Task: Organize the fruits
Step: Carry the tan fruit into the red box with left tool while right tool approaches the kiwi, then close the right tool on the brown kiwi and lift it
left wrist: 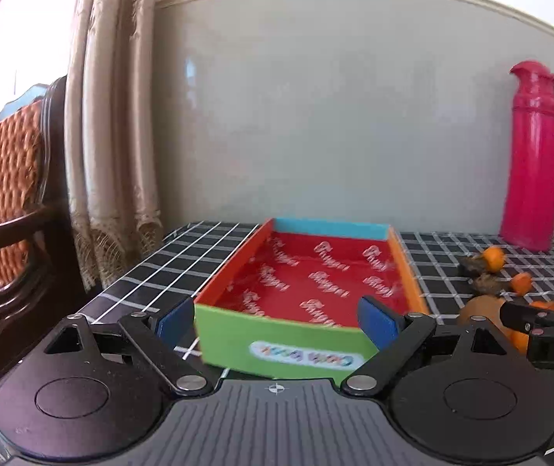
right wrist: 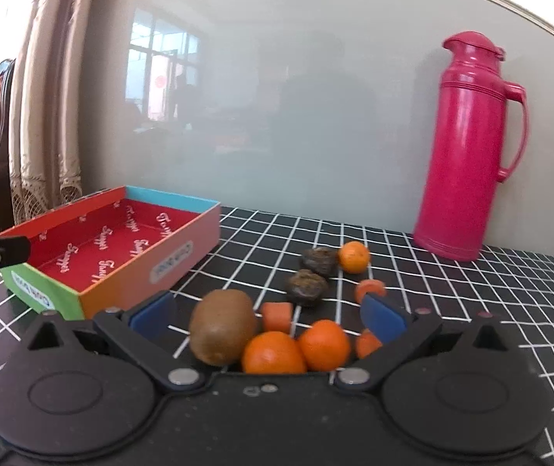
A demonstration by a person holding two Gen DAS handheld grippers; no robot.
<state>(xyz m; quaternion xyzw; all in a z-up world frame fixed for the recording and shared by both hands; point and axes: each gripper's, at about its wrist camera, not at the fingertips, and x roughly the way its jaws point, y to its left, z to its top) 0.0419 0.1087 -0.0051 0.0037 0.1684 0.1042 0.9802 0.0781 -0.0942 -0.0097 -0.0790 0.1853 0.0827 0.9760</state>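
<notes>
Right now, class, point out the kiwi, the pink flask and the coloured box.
kiwi (right wrist: 222, 326): right wrist view, middle of its brown skin.
pink flask (right wrist: 467, 147): right wrist view, middle of its body.
coloured box (left wrist: 277, 339): left wrist view, green near wall.

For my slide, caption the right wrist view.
Open right claw over kiwi and oranges, empty box nearby.

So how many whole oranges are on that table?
3: two oranges side by side just ahead of the right gripper, one farther back by the dark lumps. Others may be hidden.
</notes>
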